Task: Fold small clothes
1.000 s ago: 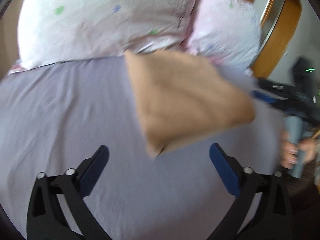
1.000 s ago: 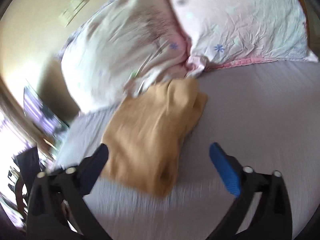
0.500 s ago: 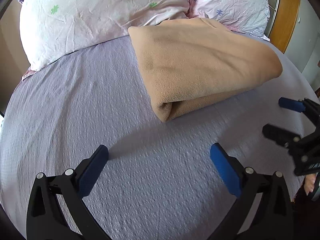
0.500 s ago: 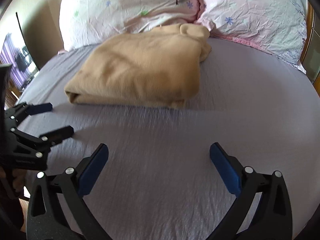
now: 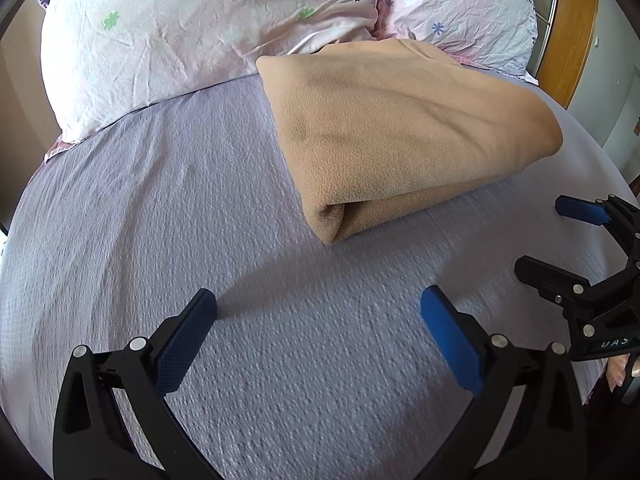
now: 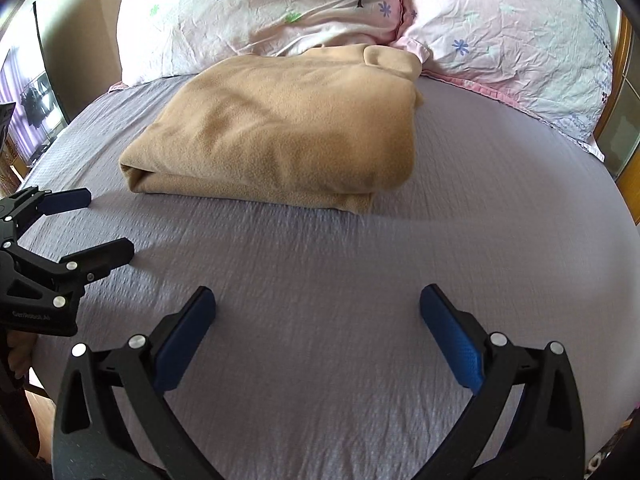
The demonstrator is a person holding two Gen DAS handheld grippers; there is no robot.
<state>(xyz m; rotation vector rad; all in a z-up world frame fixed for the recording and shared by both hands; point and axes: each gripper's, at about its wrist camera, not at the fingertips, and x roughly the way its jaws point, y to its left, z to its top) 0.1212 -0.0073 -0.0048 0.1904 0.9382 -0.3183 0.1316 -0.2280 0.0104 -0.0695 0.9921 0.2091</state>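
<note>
A tan fleece garment (image 5: 400,128) lies folded into a thick bundle on the lavender bed sheet (image 5: 160,220), its far end against the pillows; it also shows in the right wrist view (image 6: 280,136). My left gripper (image 5: 318,320) is open and empty, low over the sheet, short of the bundle's near corner. My right gripper (image 6: 318,318) is open and empty, over the sheet in front of the bundle. Each gripper shows in the other's view, the right one (image 5: 560,236) at the right edge and the left one (image 6: 96,224) at the left edge.
Two pale pink flowered pillows (image 5: 192,24) (image 6: 512,40) lie at the head of the bed. A wooden headboard frame (image 5: 568,28) stands at the right. A wall and dark furniture (image 6: 36,100) are at the left of the bed.
Both grippers have swung from blurred, tilted views to steady ones facing the bundle and have drawn back slightly. The folded garment has not moved. Both stay open.
</note>
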